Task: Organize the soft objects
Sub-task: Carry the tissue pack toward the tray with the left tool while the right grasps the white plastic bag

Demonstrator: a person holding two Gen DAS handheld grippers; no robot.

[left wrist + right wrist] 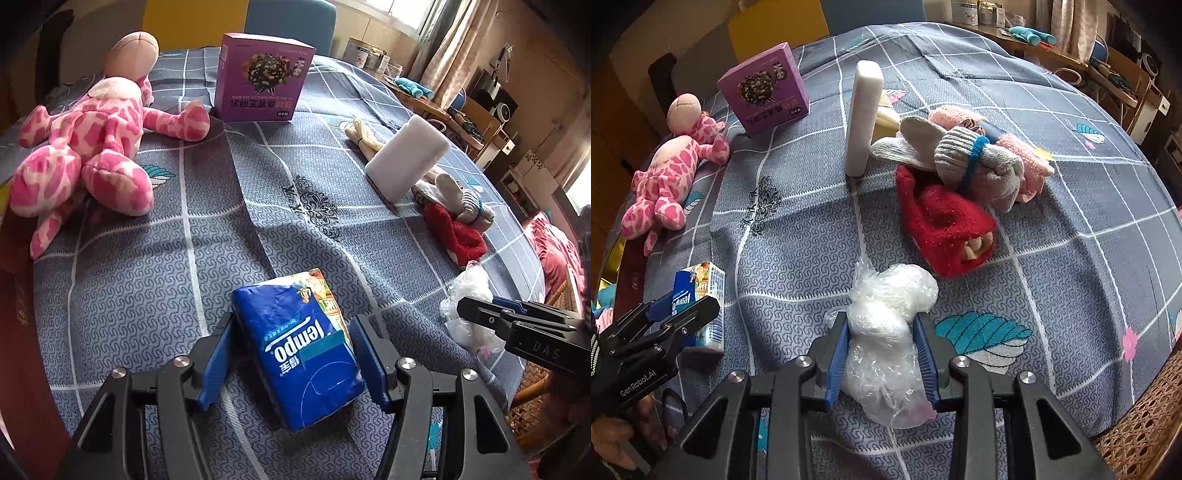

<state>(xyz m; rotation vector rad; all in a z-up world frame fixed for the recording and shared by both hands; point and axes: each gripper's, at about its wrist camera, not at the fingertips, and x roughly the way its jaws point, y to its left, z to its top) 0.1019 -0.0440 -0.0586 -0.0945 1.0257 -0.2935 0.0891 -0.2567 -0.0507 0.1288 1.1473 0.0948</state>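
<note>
My left gripper point(293, 334) is shut on a blue Tempo tissue pack point(299, 343), both pads pressing its sides on the tablecloth; the pack also shows in the right wrist view point(700, 306). My right gripper point(882, 332) is shut on a crumpled clear plastic bag point(886, 332) with something white inside; it also shows in the left wrist view point(469, 306). A pink spotted plush toy point(85, 144) lies at the far left. A pile of socks point(979, 158) and a red fuzzy sock point(942, 225) lie beyond the bag.
A purple box point(258, 77) stands at the back of the blue checked tablecloth point(184, 258). A white sponge block point(862, 114) stands upright beside the socks. A wicker chair point(1145, 424) is at the right table edge. Shelves and clutter fill the room behind.
</note>
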